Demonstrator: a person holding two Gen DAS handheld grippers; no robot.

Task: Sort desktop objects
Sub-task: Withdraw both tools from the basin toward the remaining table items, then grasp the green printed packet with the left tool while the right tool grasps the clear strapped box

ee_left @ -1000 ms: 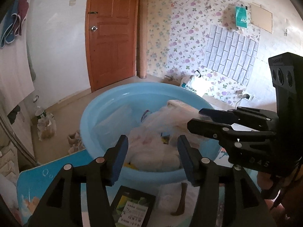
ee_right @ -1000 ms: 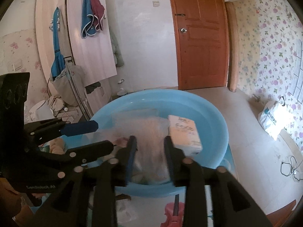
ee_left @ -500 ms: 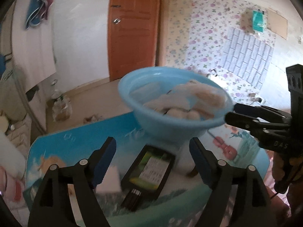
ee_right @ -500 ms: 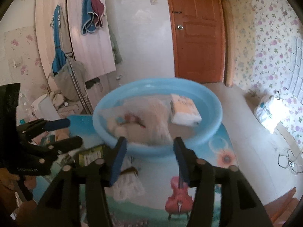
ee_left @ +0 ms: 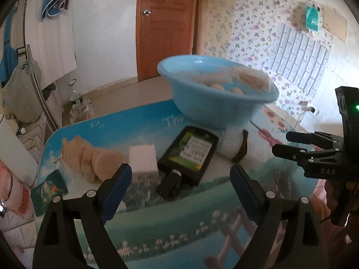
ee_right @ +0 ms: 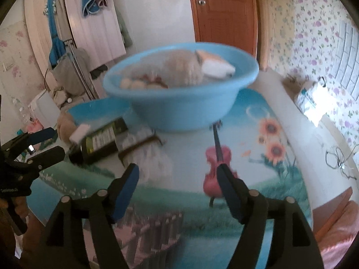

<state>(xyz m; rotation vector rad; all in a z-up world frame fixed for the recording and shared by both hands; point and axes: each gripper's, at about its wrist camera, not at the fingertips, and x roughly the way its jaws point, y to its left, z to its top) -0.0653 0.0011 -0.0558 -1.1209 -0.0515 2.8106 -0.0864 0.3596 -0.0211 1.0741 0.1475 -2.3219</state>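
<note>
From the left wrist view, the only writing I can make out is white script starting "Th" on the painted table top point(ee_left: 139, 121) and "DAS" on the body of the right gripper point(ee_left: 279, 143) off to the right; the label on the flat black box point(ee_left: 190, 152) is too blurred to read. The left gripper point(ee_left: 180, 180) has its jaws opening, wide apart with nothing between them, tilted down over the table — the black box and a white block point(ee_left: 142, 160) lie just ahead of its fingertips, a row of tan round cakes point(ee_left: 92, 159) ahead to the left, and the blue basin point(ee_left: 213, 98), heaped with pale things, stands beyond. From the right wrist view, the right gripper point(ee_right: 178, 177) is opening too, empty, angled down at the table; the basin point(ee_right: 179, 98) sits straight ahead, a white brush-like bundle point(ee_right: 152, 159) just ahead to its left, and the left gripper point(ee_right: 48, 142) far left, with part of a hand below it.
</note>
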